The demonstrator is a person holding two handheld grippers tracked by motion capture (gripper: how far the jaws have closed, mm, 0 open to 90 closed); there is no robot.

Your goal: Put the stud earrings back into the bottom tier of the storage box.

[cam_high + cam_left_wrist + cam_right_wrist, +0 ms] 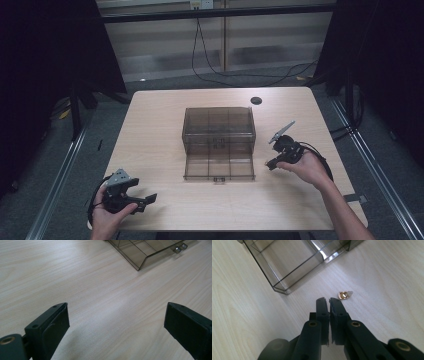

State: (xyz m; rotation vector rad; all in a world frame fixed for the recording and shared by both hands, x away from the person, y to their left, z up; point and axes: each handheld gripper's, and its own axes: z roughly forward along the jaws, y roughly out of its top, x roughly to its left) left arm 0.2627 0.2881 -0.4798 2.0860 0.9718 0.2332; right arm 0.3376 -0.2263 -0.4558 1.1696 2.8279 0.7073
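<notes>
R gripper fingers pressed together, empty, just short of small gold-and-clear piece on tabletop beside open drawer near front-right corner; L gripper fingers spread, idle; next prob: open, straddle piece, pinch.

A pale wooden table carries a smoky drawer box and a small gold piece.

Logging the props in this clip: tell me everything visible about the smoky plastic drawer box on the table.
The drawer box is see-through, smoke-tinted plastic, a squat cabinet standing upright near the middle of the pale wooden table. Its bottom drawer is pulled out toward the person, divided by thin walls into compartments that look empty, with a small metal knob on its front. Nothing touches it: the right tool, shut, is beside the drawer's corner near a small gold-coloured piece.
</notes>
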